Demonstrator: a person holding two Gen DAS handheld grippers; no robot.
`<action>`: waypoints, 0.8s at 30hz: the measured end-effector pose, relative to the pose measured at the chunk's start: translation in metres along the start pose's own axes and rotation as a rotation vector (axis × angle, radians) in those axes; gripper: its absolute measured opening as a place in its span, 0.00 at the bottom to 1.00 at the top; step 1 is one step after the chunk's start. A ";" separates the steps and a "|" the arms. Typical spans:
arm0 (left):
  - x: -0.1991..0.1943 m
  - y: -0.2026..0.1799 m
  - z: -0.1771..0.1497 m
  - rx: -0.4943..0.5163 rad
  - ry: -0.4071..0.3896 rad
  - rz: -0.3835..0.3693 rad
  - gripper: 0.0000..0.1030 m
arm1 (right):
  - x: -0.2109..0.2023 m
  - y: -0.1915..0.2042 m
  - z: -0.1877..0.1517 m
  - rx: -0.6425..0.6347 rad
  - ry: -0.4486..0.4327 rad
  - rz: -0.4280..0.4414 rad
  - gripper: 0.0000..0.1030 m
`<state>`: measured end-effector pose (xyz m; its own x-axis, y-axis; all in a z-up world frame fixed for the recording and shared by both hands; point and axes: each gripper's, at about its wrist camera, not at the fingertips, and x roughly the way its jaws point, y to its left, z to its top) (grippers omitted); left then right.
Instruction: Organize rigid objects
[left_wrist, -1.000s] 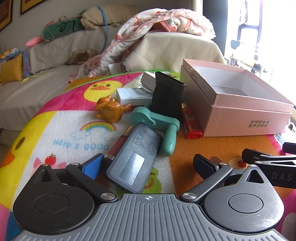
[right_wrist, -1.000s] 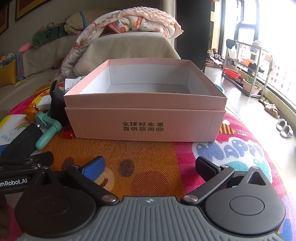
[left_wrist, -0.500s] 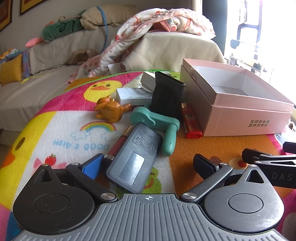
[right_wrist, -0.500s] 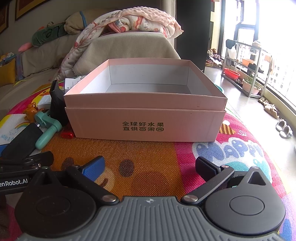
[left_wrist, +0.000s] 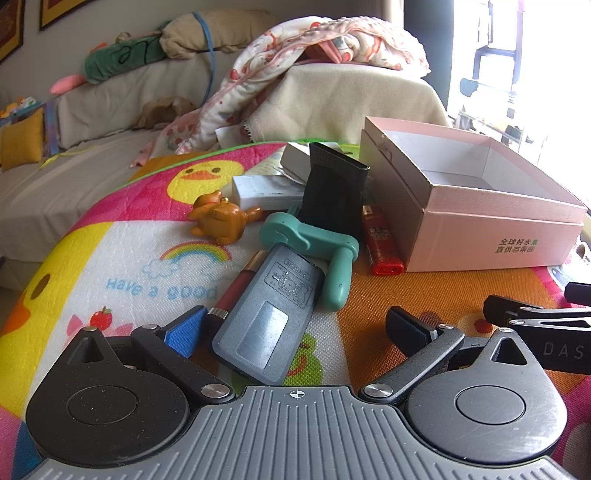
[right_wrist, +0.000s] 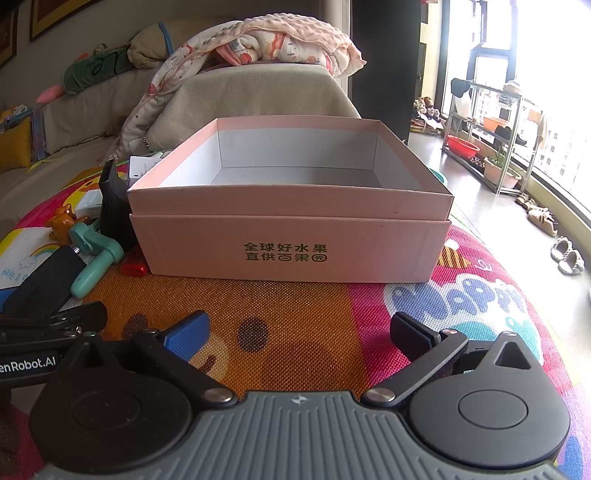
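Note:
My left gripper (left_wrist: 293, 328) is open, its fingers either side of the near end of a grey remote (left_wrist: 271, 317) lying on the play mat. Beyond it lie a red tube (left_wrist: 236, 290), a teal plastic tool (left_wrist: 321, 251), a brown toy figure (left_wrist: 218, 219), a black holder (left_wrist: 336, 192), a red lighter (left_wrist: 382, 242) and white boxes (left_wrist: 266, 192). A pink open box (left_wrist: 495, 225) stands at the right; its inside looks empty. My right gripper (right_wrist: 299, 334) is open and empty, just in front of the pink box (right_wrist: 291, 247).
A colourful play mat (right_wrist: 295, 306) covers the surface. A sofa with blankets and cushions (left_wrist: 332, 92) stands behind. The floor, a rack and shoes (right_wrist: 569, 254) are at the right. The other gripper shows at each view's edge (right_wrist: 48, 325).

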<state>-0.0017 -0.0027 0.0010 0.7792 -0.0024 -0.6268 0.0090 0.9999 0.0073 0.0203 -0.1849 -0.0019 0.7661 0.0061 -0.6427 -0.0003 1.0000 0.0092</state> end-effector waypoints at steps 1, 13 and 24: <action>0.000 0.001 0.000 0.001 0.000 0.001 1.00 | 0.000 0.000 0.000 0.001 0.000 0.001 1.00; 0.000 0.000 -0.001 0.001 0.000 0.005 1.00 | -0.001 -0.001 0.001 0.006 -0.002 0.008 1.00; 0.001 0.001 0.000 0.003 0.000 0.006 1.00 | -0.001 0.000 0.001 0.003 -0.001 0.006 1.00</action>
<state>-0.0007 -0.0019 0.0005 0.7794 0.0033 -0.6265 0.0061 0.9999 0.0129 0.0204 -0.1854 -0.0007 0.7666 0.0118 -0.6420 -0.0027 0.9999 0.0152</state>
